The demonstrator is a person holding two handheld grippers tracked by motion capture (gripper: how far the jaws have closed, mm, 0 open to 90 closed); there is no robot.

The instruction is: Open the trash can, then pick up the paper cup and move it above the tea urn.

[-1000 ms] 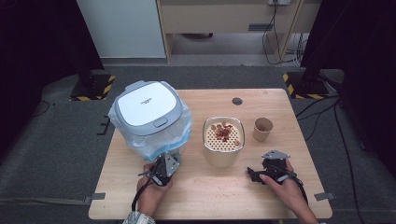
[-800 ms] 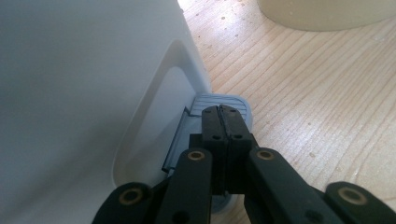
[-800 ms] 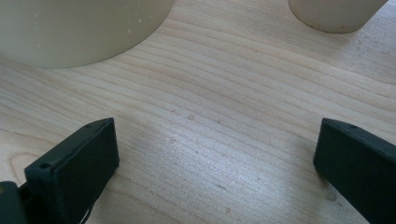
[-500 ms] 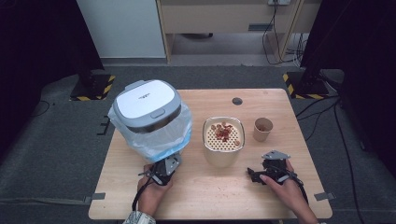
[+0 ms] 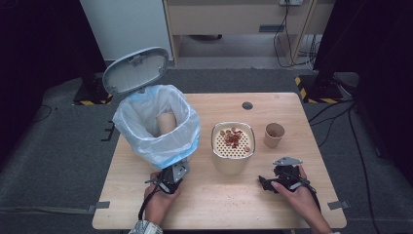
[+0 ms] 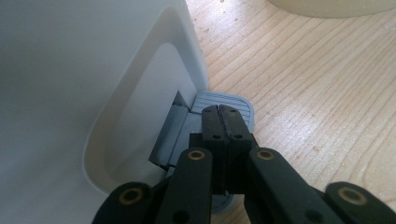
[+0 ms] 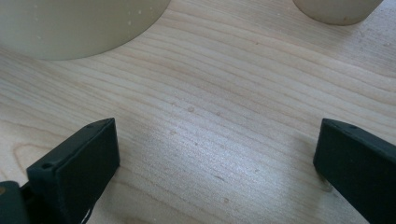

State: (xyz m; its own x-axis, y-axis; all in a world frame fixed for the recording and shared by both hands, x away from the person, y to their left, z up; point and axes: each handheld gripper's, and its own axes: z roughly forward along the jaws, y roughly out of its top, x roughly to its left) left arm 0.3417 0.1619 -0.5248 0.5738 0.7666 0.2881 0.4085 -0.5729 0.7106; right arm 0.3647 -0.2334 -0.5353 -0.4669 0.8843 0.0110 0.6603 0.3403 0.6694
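Note:
A white pedal bin (image 5: 156, 126) with a pale blue liner stands at the table's left, its grey lid (image 5: 136, 70) tipped up and back. A paper cup (image 5: 166, 122) lies inside it. My left gripper (image 5: 171, 176) is at the bin's foot. In the left gripper view its jaws (image 6: 221, 112) are shut together with nothing between them, tips down on the ribbed grey pedal (image 6: 243, 103) beside the bin's white wall (image 6: 140, 93). My right gripper (image 5: 267, 183) rests on the table at the front right, open (image 7: 219, 158) over bare wood.
A cream container (image 5: 233, 146) with a perforated insert and red bits stands mid-table; its side (image 7: 79, 23) is in the right gripper view. A brown paper cup (image 5: 273, 135) stands to its right. The wooden table (image 5: 219, 209) has a cable hole (image 5: 247, 105) at the back.
The bin's lid, shut in both earlier frames, has swung up and back, and the liner and the cup inside now show. Both hands kept their places.

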